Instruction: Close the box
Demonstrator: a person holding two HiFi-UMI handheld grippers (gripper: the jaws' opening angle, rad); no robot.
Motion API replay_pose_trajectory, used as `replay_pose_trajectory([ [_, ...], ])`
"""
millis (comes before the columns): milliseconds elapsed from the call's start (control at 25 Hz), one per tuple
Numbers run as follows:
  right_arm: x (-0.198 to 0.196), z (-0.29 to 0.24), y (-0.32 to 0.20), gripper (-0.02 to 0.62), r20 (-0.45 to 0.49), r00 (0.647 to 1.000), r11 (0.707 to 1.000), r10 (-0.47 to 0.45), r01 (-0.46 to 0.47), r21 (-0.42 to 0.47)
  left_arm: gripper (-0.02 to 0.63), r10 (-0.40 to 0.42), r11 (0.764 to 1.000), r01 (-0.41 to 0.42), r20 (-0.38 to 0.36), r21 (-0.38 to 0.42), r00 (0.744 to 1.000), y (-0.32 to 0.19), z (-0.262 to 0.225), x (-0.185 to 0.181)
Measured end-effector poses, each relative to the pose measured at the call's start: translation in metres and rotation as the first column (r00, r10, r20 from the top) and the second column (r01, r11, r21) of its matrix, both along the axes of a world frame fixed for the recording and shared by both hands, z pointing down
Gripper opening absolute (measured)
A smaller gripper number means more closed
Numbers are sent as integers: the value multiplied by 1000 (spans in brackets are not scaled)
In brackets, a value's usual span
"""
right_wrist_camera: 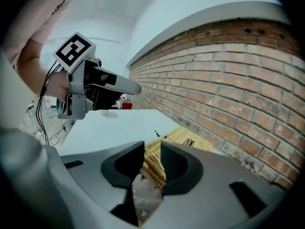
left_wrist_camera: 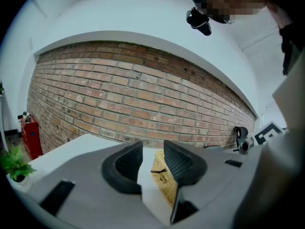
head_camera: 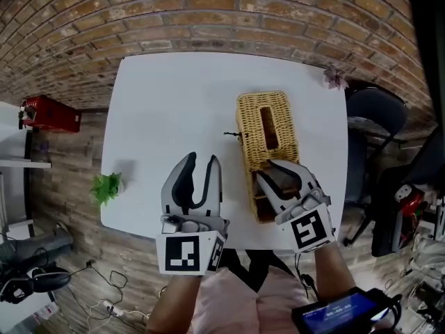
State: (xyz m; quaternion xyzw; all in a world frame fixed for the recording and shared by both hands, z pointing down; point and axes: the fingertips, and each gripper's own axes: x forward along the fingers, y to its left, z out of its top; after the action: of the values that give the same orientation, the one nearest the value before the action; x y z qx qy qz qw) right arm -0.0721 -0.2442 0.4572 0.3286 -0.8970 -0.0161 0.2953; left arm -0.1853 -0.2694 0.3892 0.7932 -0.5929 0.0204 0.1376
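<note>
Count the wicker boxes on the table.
1. The wicker box lies on the right half of the white table, its near end under the right gripper. None seems hidden.

Box (head_camera: 268,127): woven wicker, rough. Table (head_camera: 174,117): smooth, matt white. Wall (head_camera: 208,12): rough brick. Plastic film (right_wrist_camera: 145,197): clear, crinkled.

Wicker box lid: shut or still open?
Partly open. In the head view the woven wicker box shows dark interior at its near end, and the lid's edge sits between the jaws of the right claw.
</note>
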Motion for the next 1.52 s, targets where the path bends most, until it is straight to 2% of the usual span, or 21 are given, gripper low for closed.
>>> replay_pose_trajectory([
  [120,-1,-21,0,109,73,997,999,3,-6,40,144,-8,1000,8,6,26,1000,8,-14,3],
  [320,13,-72,-4,99,271,956,992,112,-125,32,143,-23,996,21,22,85,999,26,-52,15],
  [480,28,-118,-4,73,327,926,975,187,-215,51,120,-46,987,37,49,158,998,40,-91,25],
  [720,38,-181,12,2,403,892,949,205,-282,141,70,-109,958,86,70,272,992,59,-147,34],
  [840,46,-200,17,0,429,880,938,203,-301,174,37,-126,943,98,68,319,990,66,-169,40],
  [1000,58,-213,19,0,450,868,925,209,-325,197,34,-129,931,97,67,353,989,73,-185,47],
  [1240,63,-216,22,-2,417,885,918,206,-322,231,35,-126,930,93,71,355,989,76,-187,54],
  [1520,68,-216,19,-2,418,879,913,228,-343,222,35,-118,936,86,73,343,990,75,-184,55],
])
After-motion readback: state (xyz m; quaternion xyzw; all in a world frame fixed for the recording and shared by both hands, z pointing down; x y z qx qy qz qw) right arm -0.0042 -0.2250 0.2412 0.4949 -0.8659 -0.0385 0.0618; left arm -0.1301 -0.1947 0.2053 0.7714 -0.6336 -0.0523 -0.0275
